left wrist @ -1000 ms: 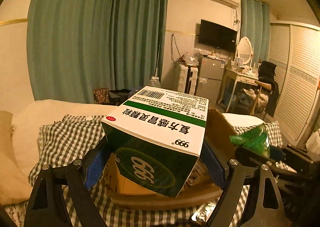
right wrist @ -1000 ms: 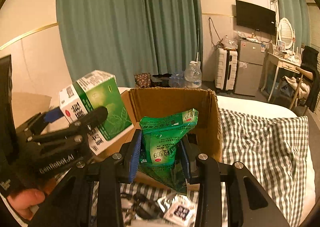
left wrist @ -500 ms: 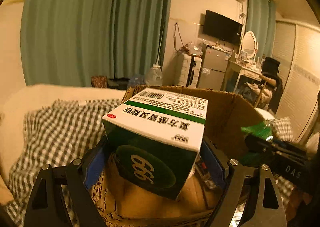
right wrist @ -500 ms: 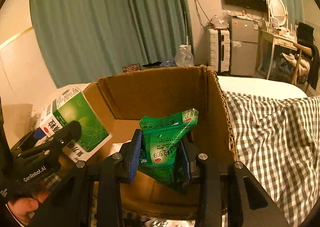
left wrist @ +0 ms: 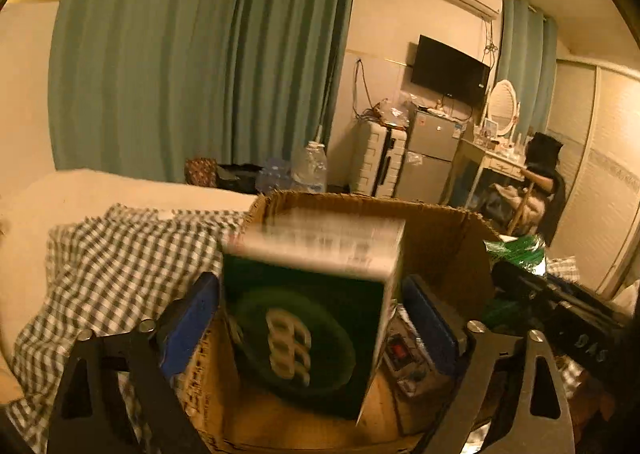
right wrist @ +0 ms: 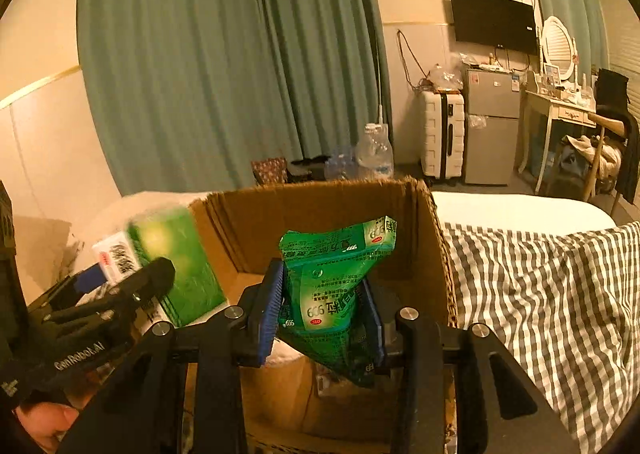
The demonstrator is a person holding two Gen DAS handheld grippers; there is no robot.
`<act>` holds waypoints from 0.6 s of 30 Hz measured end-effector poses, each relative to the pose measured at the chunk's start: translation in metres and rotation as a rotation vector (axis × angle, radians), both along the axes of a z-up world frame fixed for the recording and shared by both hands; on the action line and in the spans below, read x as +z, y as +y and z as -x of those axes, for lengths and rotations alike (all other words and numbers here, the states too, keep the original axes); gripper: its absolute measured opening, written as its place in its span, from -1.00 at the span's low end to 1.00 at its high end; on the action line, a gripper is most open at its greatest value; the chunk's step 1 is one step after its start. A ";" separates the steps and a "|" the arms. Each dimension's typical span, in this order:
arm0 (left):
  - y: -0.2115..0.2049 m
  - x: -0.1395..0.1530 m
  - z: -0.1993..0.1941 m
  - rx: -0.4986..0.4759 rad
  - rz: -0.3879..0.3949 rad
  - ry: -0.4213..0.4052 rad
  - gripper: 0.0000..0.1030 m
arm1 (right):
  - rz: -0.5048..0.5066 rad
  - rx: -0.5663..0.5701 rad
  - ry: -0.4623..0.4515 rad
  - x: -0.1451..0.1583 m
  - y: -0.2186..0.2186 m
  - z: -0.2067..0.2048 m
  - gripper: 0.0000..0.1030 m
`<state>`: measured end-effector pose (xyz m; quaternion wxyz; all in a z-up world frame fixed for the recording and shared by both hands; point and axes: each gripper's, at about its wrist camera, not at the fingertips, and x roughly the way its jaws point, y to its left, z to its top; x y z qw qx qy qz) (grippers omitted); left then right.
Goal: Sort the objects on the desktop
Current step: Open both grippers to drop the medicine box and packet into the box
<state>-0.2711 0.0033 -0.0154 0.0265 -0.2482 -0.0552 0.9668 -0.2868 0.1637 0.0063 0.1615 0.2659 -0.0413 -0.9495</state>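
Note:
My left gripper stands open over the cardboard box. The green and white 999 medicine box is blurred between its blue pads, dropping into the cardboard box with a gap on each side. It also shows in the right wrist view, with the left gripper beside it. My right gripper is shut on a green 999 sachet bag, held above the cardboard box. That bag shows at the right of the left wrist view.
The cardboard box sits on a grey checked cloth on a bed. Small packets lie inside the box. A water bottle, a suitcase, a small fridge and a dressing table stand behind, by green curtains.
My left gripper has opened and the medicine box is slipping down into the cardboard box. Both grippers moved in over the box. The right gripper still holds the bag.

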 end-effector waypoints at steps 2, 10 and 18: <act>0.002 0.001 -0.002 0.016 0.045 0.002 1.00 | 0.012 -0.006 0.017 0.001 0.002 -0.001 0.28; 0.011 -0.001 -0.009 0.005 0.099 -0.009 1.00 | 0.039 -0.028 -0.009 0.002 0.014 -0.002 0.35; 0.016 0.011 -0.047 -0.015 0.105 -0.022 1.00 | 0.015 -0.037 -0.027 0.017 0.027 -0.040 0.35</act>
